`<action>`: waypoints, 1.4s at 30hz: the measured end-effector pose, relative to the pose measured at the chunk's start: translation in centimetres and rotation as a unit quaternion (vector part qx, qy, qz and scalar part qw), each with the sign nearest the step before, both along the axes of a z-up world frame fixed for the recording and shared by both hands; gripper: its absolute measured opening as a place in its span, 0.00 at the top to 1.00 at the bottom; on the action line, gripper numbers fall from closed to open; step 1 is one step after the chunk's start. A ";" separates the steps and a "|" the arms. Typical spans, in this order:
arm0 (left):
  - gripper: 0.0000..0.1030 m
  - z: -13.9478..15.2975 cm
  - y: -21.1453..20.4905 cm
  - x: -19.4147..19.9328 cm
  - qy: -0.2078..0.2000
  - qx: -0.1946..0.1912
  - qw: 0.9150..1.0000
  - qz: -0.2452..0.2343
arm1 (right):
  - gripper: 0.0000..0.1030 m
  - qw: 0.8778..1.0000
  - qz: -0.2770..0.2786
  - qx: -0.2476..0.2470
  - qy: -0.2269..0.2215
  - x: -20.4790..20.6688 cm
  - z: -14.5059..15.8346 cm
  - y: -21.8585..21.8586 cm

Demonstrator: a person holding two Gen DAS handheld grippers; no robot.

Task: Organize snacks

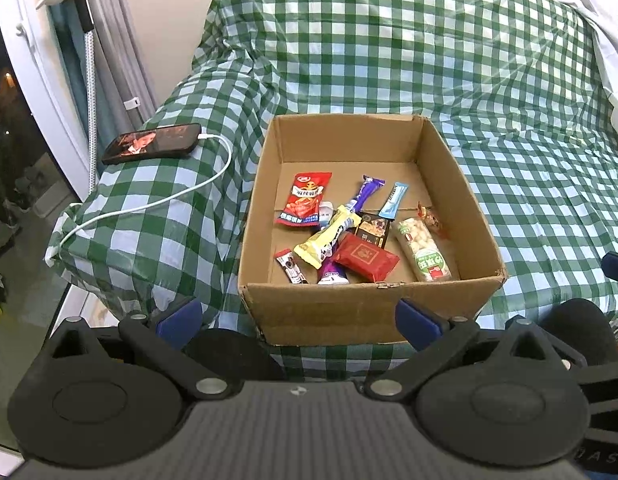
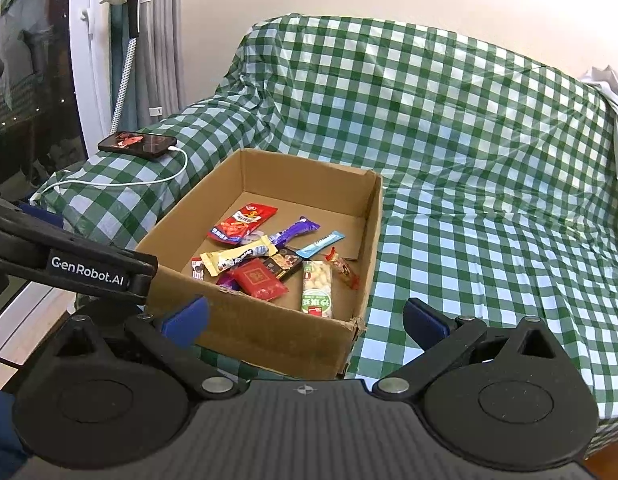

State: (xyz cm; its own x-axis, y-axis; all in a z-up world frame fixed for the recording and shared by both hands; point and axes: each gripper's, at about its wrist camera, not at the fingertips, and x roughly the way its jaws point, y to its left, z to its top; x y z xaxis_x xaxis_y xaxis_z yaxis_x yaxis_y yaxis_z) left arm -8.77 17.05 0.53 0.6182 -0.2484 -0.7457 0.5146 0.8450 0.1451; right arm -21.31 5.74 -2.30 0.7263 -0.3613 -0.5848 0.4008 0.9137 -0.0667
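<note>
While both grippers hang back from the sofa, the cardboard box (image 1: pixel 373 308) sits straight ahead of the left gripper (image 1: pixel 299 322), its near wall filling the gap between the two blue-tipped fingers (image 1: pixel 180 322), which stand wide apart with nothing between them. Seen from the right gripper (image 2: pixel 305 322), the same box (image 2: pixel 269 336) lies ahead and a little to the left; its near corner falls inside the spread of the fingers, and that gripper too is released and carrying nothing. All the snacks lie loose on the box floor, well beyond either set of fingertips: a red chili-snack packet (image 1: pixel 306 199) toward the far left, a purple wafer stick (image 1: pixel 363 194) and a light-blue sachet (image 1: pixel 393 200) farther back, a yellow bar (image 1: pixel 327 236) lying across the middle, a flat red packet (image 1: pixel 365 258) nearer the front wall, and a clear pack of pale puffs with a green label (image 1: pixel 425 250) on the right side, closest to the right gripper's line (image 2: pixel 317 288). A small red-wrapped candy (image 1: pixel 429 216) sits beside that pack — its print is too small to read. Part of the left gripper's black body crosses the left edge of the right wrist view (image 2: pixel 69 268). Off to the left of both grippers, a phone (image 1: pixel 152 143) rests on the sofa arm with a white cable (image 1: pixel 149 208) plugged in, on the green checked cover (image 1: pixel 429 60).
</note>
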 end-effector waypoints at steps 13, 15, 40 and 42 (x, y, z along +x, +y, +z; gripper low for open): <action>0.00 -0.2 -0.2 -0.1 0.001 0.004 1.000 -0.002 | 0.01 1.000 -0.003 0.006 0.002 -0.1 -0.2 -0.4; 0.00 -0.3 -0.3 -0.1 0.001 0.006 1.000 -0.002 | 0.01 1.000 -0.003 0.007 0.002 -0.1 -0.3 -0.5; 0.00 -0.4 -0.4 -0.5 0.000 0.012 1.000 -0.005 | 0.01 1.000 -0.015 0.020 0.007 -0.3 -0.5 -1.0; 0.00 -0.5 -0.4 -0.4 0.000 0.014 1.000 -0.006 | 0.01 1.000 -0.017 0.021 0.008 -0.3 -0.5 -1.0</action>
State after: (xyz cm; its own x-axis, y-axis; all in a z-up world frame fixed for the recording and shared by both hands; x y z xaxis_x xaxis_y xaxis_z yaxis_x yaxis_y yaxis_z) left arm -9.19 16.65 0.08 0.6159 -0.2347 -0.7521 0.5240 0.8349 0.1686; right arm -21.61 4.74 -2.85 0.7051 -0.3599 -0.6110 0.4304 0.9020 -0.0346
